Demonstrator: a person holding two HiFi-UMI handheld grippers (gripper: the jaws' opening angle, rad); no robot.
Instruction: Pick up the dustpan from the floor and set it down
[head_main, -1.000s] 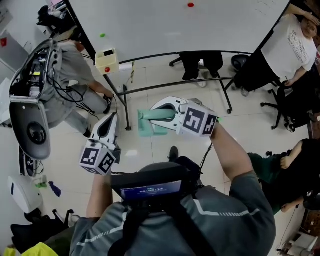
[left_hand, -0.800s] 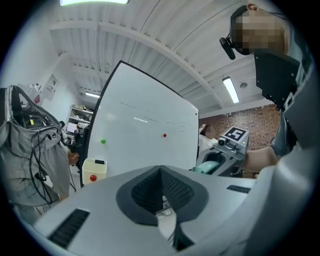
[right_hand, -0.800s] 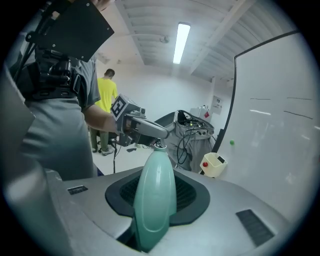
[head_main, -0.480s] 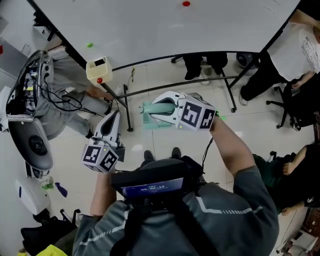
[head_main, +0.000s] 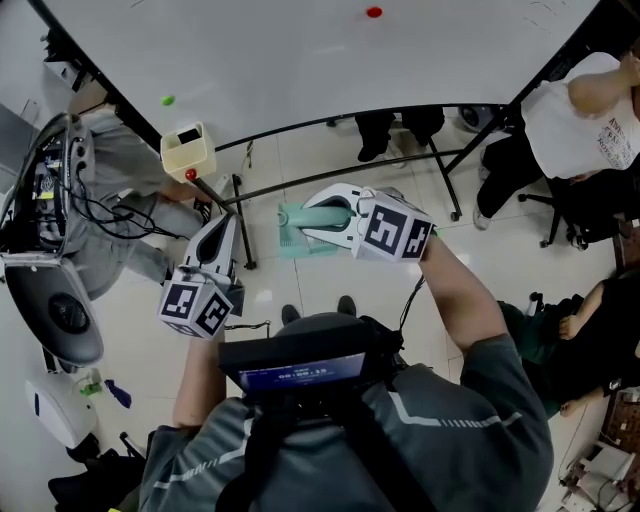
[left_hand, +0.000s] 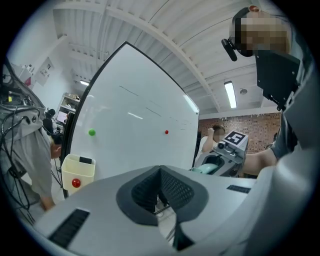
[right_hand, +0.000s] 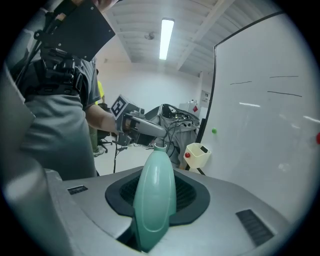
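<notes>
The dustpan (head_main: 292, 238) is pale teal and hangs above the tiled floor, just in front of the whiteboard stand. My right gripper (head_main: 322, 216) is shut on its handle (right_hand: 155, 195), which runs up between the black pads in the right gripper view. The pan end points left and away from me. My left gripper (head_main: 221, 226) is at the left, lower than the right one, a short way from the dustpan. Its jaws meet at the tip (left_hand: 160, 172) with nothing between them.
A large whiteboard (head_main: 300, 50) on a black tube stand (head_main: 340, 172) fills the far side. A cream box with a red button (head_main: 187, 150) hangs at its left edge. People sit at the right (head_main: 590, 110) and one crouches at the left (head_main: 130, 215) beside cabled equipment (head_main: 45, 190).
The whiteboard stand and the cream box have slid nearer and to the left in the head view as both grippers travelled across the room. The right gripper's hold on the dustpan is unchanged.
</notes>
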